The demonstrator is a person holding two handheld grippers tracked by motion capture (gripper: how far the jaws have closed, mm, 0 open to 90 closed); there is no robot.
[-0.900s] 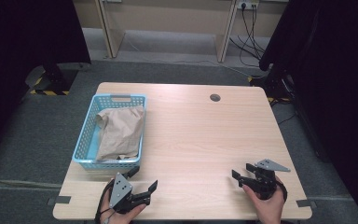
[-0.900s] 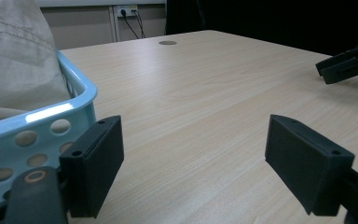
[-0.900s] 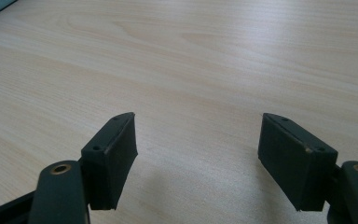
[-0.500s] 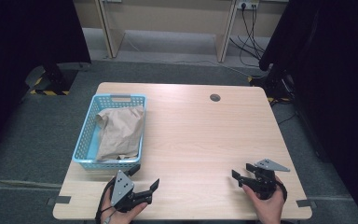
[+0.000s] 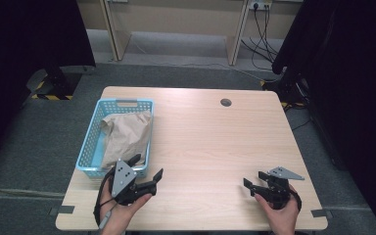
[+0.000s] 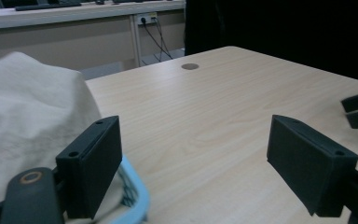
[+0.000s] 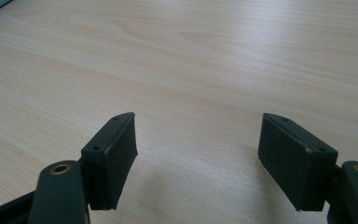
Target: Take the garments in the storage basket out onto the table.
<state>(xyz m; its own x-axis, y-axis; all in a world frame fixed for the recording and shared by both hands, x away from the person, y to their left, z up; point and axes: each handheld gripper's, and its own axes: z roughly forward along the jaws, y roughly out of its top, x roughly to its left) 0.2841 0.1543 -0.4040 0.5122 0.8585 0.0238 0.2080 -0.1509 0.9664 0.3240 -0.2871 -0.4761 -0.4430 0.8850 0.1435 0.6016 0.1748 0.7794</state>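
1. One brown paper bag (image 5: 126, 138) lies in the blue basket (image 5: 90, 149) at the table's (image 5: 210, 147) left side; nothing has lifted it, so all the handling is ahead of you.
2. Your left gripper (image 5: 146, 173) sits just beside the basket's near corner, jaws apart and empty, the bag close at their left in the left gripper view.
3. Your right gripper (image 5: 254, 180) rests well apart over bare wood, jaws wide, nothing between them.
4. What the bag holds, you probably cannot judge from here.
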